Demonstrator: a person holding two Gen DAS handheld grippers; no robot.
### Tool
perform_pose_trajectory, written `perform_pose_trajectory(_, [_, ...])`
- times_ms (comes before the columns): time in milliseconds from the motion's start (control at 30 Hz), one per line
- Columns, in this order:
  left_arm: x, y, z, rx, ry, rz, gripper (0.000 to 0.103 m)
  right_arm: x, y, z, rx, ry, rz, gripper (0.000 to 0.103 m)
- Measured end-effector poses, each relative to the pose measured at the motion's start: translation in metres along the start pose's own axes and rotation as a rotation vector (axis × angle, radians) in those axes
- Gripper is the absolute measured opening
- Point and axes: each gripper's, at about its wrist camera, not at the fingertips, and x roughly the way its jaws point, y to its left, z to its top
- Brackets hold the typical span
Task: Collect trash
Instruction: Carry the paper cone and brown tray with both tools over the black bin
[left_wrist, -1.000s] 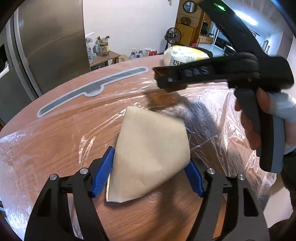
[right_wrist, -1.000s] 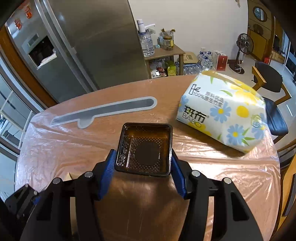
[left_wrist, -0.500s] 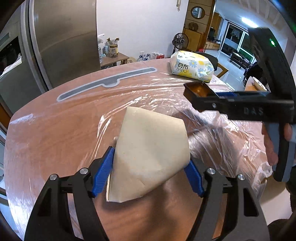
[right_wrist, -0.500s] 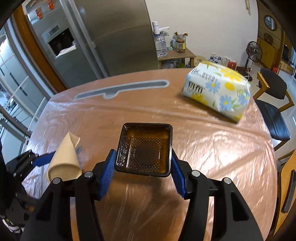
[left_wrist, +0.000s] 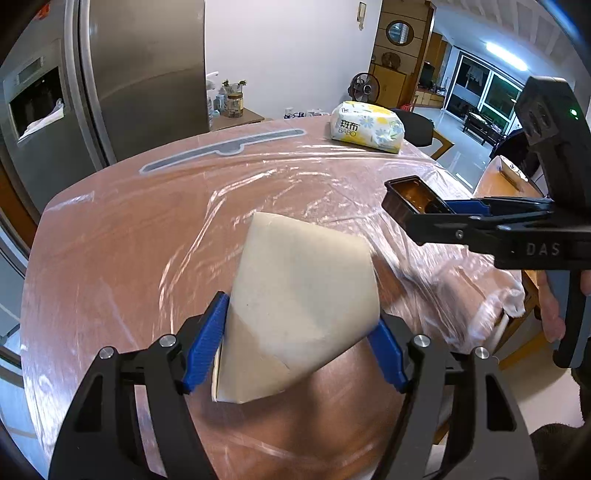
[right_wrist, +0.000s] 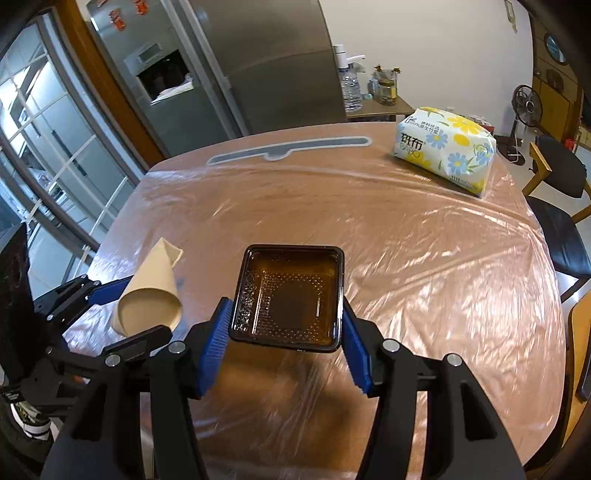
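Fingers of both grippers are clamped on trash above the plastic-covered table (right_wrist: 424, 258) — the left gripper (left_wrist: 295, 343) grasping a tan paper cone (left_wrist: 299, 317), the right gripper (right_wrist: 284, 332) grasping a small dark plastic tray (right_wrist: 288, 295), both raised off the table.

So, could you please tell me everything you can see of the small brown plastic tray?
The brown plastic tray is a shallow, square, translucent amber container with rounded corners, a dark rim and a dotted base. It looks empty. The right hand-held gripper clamps its two sides between blue pads, holding it roughly level above the film-covered table, open side up.
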Motion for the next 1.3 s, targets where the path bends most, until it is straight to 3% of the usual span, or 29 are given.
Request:
perform_pose_trajectory(433, [-0.034,-0.008,-0.044,-0.021,0.008,0.022,0.073,-0.024,0.022,-0.046,-0.054,0.029,0.053,0.055])
perform_pose_trajectory(933, [-0.064,-0.018,-0.067,-0.017,-0.001,0.027,0.073,-0.053,0.039,-0.072,-0.097,0.019,0.116,0.055])
perform_pose_trajectory(1300, [-0.084,-0.044,-0.089,0.044,0.017,0.017,0.073,-0.066,0.044,-0.108,-0.128,0.076,0.138,0.055])
